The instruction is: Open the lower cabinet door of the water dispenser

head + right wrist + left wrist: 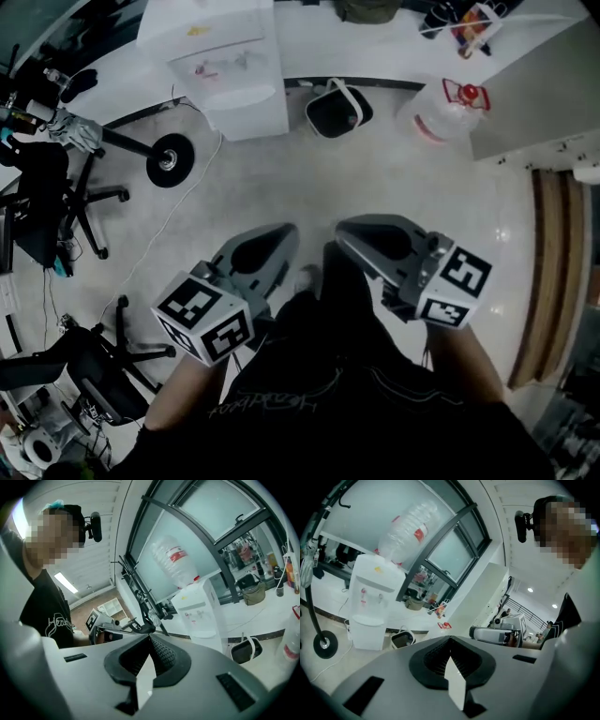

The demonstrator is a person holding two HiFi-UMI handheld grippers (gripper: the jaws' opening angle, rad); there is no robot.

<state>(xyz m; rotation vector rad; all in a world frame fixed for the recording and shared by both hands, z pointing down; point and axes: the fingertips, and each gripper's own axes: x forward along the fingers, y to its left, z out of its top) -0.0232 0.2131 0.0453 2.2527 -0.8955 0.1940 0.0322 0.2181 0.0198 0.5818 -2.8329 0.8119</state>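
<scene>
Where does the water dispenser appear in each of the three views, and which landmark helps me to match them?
Head view: dispenser at the top, left of centre, seen from above.
Left gripper view: dispenser at the left, upright, with a bottle on top.
Right gripper view: dispenser right of centre, bottle on top.
Shared landmark: the black bin on the floor, just right of the dispenser in every view.

The white water dispenser (pixel 239 80), with a clear bottle (pixel 410 527) upended on top, stands upright well ahead of the left gripper (pixel 284 236) and right gripper (pixel 345 231). Its lower cabinet door (pixel 365 634) looks shut.
</scene>
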